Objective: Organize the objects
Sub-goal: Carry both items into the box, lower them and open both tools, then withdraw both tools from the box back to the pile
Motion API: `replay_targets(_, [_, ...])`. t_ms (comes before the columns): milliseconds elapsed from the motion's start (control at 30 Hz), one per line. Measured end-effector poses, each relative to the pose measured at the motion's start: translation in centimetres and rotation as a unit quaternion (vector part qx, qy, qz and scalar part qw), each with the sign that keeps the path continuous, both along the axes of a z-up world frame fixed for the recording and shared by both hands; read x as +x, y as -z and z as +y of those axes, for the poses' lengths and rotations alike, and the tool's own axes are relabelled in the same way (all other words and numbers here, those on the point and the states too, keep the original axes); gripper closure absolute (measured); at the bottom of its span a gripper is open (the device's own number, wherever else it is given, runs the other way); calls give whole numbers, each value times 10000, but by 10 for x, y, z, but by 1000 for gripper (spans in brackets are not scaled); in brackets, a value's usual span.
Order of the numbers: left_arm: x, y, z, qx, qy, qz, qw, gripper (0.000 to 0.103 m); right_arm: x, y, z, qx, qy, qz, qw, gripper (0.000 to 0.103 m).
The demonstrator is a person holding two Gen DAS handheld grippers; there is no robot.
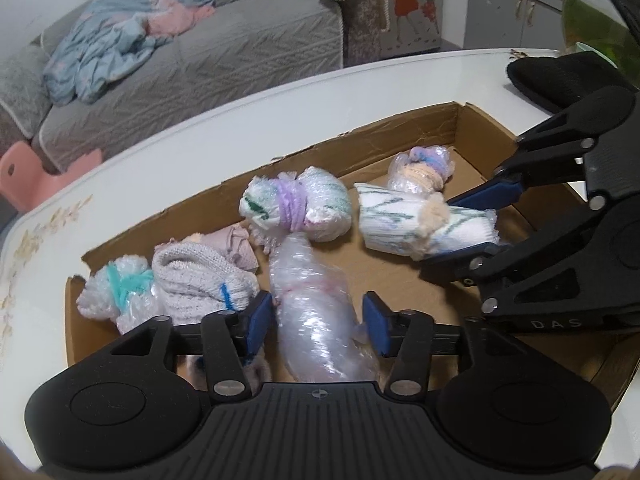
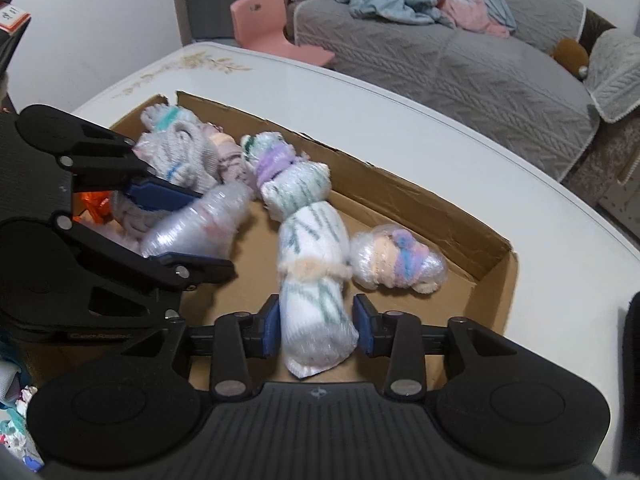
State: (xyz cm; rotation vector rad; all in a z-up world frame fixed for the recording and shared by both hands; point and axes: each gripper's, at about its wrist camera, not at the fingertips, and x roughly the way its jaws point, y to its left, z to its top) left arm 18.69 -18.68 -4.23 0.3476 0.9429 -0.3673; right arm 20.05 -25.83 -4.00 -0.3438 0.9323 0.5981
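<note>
Left wrist view: left gripper straddles a clear plastic-wrapped roll lying in the cardboard box on the white table. Pads stand just off the wrap, small gaps either side — released, not grasping. Roll's long axis runs along the fingers, far end toward the purple-tied bundle. Probably light, soft, wrap slippery; best taken at mid-length, across the axis.

Right wrist view: right gripper brackets a white green-striped roll w/ a peach band, also in the box. Pads close beside it, contact unclear; looks let go. Axis again along the fingers, far end touching the purple-tied bundle. Soft, squashy — grip near the band.
</note>
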Motion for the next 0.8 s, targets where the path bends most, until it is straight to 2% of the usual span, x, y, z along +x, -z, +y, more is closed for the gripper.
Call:
replay_targets(67, [3, -1, 2, -22, -58, 118, 9999, 35, 4, -1, -1, -54, 128, 38, 9999, 61])
replay_targets(133, [4, 0, 1, -61, -56, 280, 9996, 21, 6, -1, -2, -127, 246, 106, 9996, 60])
replay_targets(233, [3, 1, -3, 79, 41, 300, 9995, 13, 5, 1, -1, -259, 300, 102, 9992, 52])
replay_targets(333, [1, 2, -3, 98, 63, 300, 9995, 11, 0, 1, 0, -221, 307, 67, 9993, 44])
replay_targets(500, [-1, 1, -2, 152, 93, 324, 9993, 10, -4, -2, 5, -163, 269, 14, 9995, 40])
replay_targets(700, [-6, 2, -1, 214, 140, 389, 9989, 6, -9, -8, 6, -145, 166, -26, 9998, 30])
replay_targets(800, [-13, 1, 0, 361, 260, 418, 9981, 5, -13, -11, 3, -180, 137, -92, 9997, 26])
